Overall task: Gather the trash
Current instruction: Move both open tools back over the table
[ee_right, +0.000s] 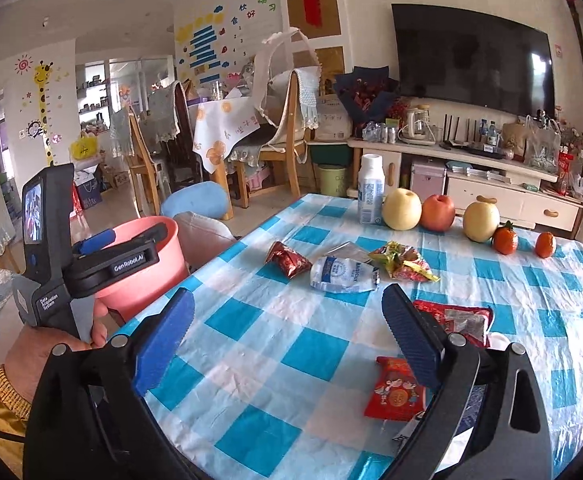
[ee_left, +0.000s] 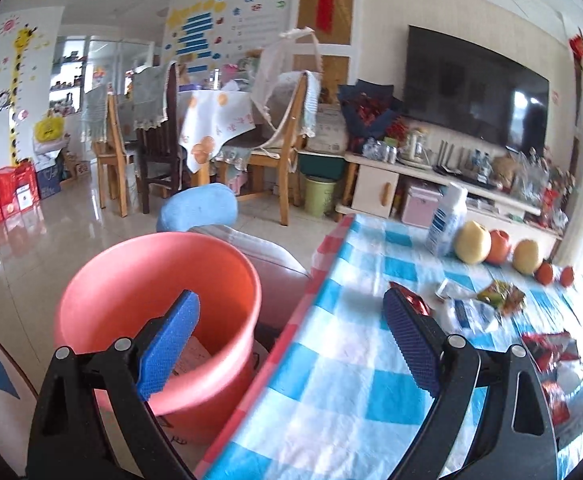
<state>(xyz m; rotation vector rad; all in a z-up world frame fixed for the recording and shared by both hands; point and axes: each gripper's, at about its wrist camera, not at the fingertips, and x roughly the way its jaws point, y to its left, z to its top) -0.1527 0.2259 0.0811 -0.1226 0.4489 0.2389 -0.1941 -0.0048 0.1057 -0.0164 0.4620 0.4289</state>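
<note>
Beside the table's left edge stands a pink bucket with a scrap of paper in its bottom. My left gripper is open and empty, one finger over the bucket, the other over the cloth. On the blue checked tablecloth lie a dark red wrapper, a crumpled white packet, a yellow and red wrapper, a red packet and a red cartoon packet. My right gripper is open and empty above the cloth, left of the red packets.
At the table's far edge stand a white bottle, two pears, an apple and two tangerines. A padded seat with a blue cushion is behind the bucket. Dining chairs, a green bin and a TV cabinet lie beyond.
</note>
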